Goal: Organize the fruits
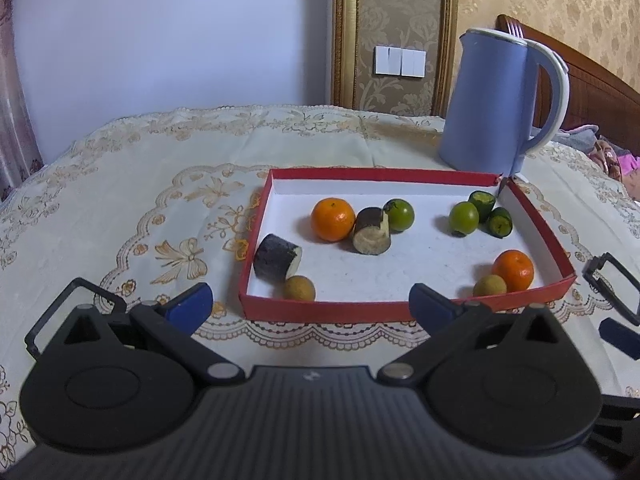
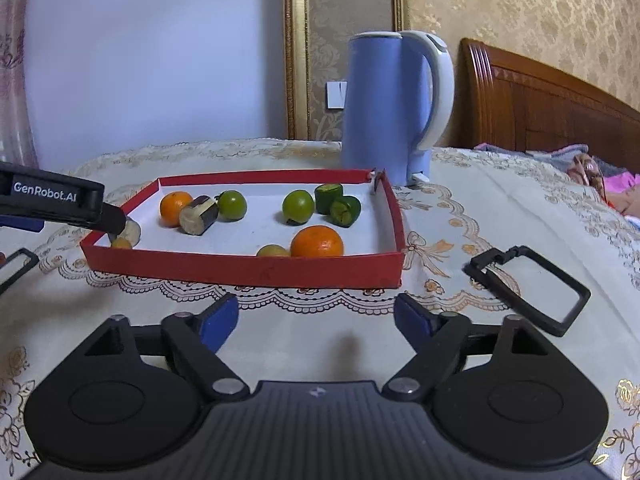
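Note:
A red-walled tray (image 1: 320, 312) (image 2: 248, 270) with a white floor lies on the tablecloth and holds all the fruit. On its left are an orange (image 1: 333, 219), two dark cut pieces (image 1: 277, 258) (image 1: 372, 231), a green fruit (image 1: 400, 215) and a small tan fruit (image 1: 300, 289). On its right are a green fruit (image 1: 464, 218), two cut green pieces (image 1: 490, 212), an orange (image 1: 513, 271) (image 2: 317, 242) and a tan fruit (image 1: 489, 286). My left gripper (image 1: 312, 306) is open just before the tray's near wall. My right gripper (image 2: 316, 322) is open and empty, short of the tray.
A blue electric kettle (image 1: 496, 104) (image 2: 390, 108) stands just behind the tray's far right corner. A lace cloth (image 1: 132, 200) covers the table. A wooden headboard (image 2: 552, 108) and bedding lie to the right. The left gripper's side shows at the left edge of the right wrist view.

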Demonstrator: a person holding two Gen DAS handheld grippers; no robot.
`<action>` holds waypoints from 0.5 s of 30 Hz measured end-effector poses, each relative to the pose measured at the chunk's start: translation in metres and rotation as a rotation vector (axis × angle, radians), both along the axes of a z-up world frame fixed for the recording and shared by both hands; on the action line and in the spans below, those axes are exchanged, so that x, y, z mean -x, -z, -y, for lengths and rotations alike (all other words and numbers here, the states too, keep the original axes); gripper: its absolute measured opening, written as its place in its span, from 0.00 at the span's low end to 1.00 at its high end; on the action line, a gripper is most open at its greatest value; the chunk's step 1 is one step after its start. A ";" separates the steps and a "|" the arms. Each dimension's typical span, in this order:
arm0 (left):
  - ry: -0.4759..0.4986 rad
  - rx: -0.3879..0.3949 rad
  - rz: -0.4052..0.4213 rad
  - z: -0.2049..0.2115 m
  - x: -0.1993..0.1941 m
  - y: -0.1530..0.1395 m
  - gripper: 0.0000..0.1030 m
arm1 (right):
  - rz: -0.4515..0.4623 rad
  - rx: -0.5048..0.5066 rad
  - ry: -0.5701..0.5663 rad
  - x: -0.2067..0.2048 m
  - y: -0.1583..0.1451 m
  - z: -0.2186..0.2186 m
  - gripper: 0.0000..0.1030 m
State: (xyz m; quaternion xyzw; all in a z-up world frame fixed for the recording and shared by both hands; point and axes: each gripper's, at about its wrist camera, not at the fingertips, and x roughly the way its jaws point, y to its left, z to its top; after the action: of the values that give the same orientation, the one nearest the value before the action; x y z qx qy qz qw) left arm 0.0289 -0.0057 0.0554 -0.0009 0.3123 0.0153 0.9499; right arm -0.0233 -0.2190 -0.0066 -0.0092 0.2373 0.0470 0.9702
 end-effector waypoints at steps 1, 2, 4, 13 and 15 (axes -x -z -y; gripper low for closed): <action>-0.001 -0.004 0.001 0.000 0.000 0.001 1.00 | 0.002 0.007 -0.002 0.000 0.000 -0.002 0.85; -0.003 -0.011 0.003 0.000 0.000 0.002 1.00 | 0.002 0.009 -0.004 -0.001 0.000 -0.002 0.85; -0.007 -0.023 0.000 0.001 0.000 0.005 1.00 | 0.000 0.008 -0.006 -0.002 0.000 -0.003 0.85; 0.009 0.027 -0.034 -0.004 -0.007 0.021 1.00 | -0.027 0.009 0.007 -0.012 0.010 0.000 0.85; 0.017 0.003 -0.023 -0.003 -0.008 0.024 1.00 | -0.025 0.003 0.005 -0.014 0.011 0.000 0.85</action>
State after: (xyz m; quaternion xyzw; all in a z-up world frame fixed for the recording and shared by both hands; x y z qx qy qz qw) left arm 0.0366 -0.0030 0.0315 0.0007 0.3231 0.0068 0.9463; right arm -0.0089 -0.2194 -0.0172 -0.0096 0.2497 0.0442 0.9673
